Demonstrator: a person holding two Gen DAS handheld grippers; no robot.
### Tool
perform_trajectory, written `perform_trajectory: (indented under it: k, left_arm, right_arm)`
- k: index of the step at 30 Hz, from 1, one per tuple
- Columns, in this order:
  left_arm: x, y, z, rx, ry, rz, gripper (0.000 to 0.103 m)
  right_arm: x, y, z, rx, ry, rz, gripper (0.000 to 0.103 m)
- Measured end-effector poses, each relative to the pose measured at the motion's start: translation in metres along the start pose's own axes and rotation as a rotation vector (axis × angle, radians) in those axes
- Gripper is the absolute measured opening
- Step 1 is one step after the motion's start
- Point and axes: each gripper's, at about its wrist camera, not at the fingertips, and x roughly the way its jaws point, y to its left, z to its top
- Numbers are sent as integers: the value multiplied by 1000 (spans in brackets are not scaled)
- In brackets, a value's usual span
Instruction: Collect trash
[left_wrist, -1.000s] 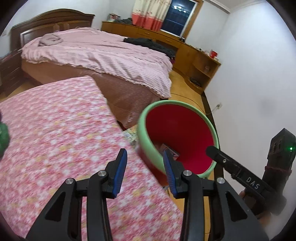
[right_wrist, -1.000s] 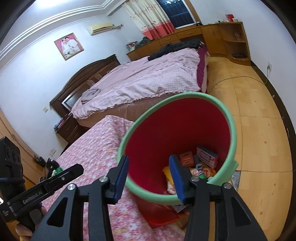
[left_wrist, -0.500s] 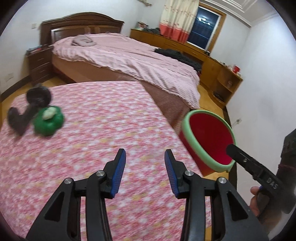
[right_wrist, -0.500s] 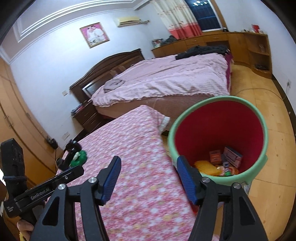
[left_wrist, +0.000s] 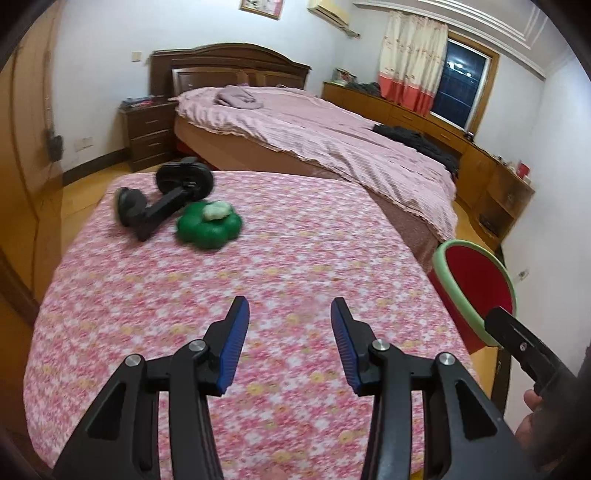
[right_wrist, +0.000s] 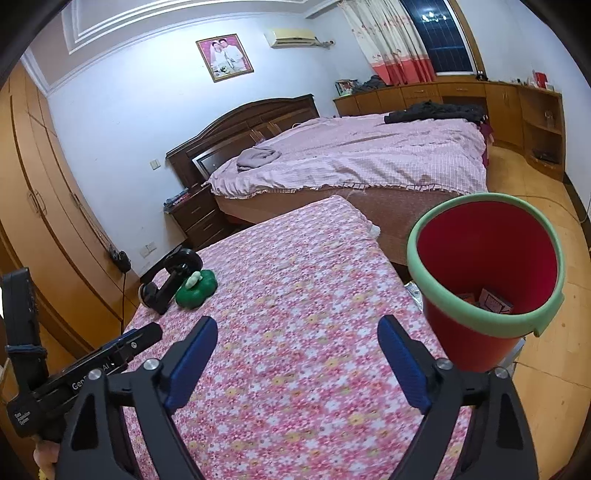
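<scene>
Two grippers, left gripper and right gripper, hover over the floral surface, fingers spread and empty. The red bin stands beside its right edge, boxes inside; a white wad lies on a green dish far left.

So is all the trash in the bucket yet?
Some is: small boxes lie inside the red bucket. Both tools, left and right, are open and hold nothing. A crumpled white scrap on the green flower-shaped thing may be next.
</scene>
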Motion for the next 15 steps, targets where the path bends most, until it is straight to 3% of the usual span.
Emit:
perform_trajectory:
  k: [15]
  left_arm:
    - [-19, 14, -13, -17, -80, 98, 46]
  right_arm:
    - [-4, 21, -26, -63, -7, -67, 95]
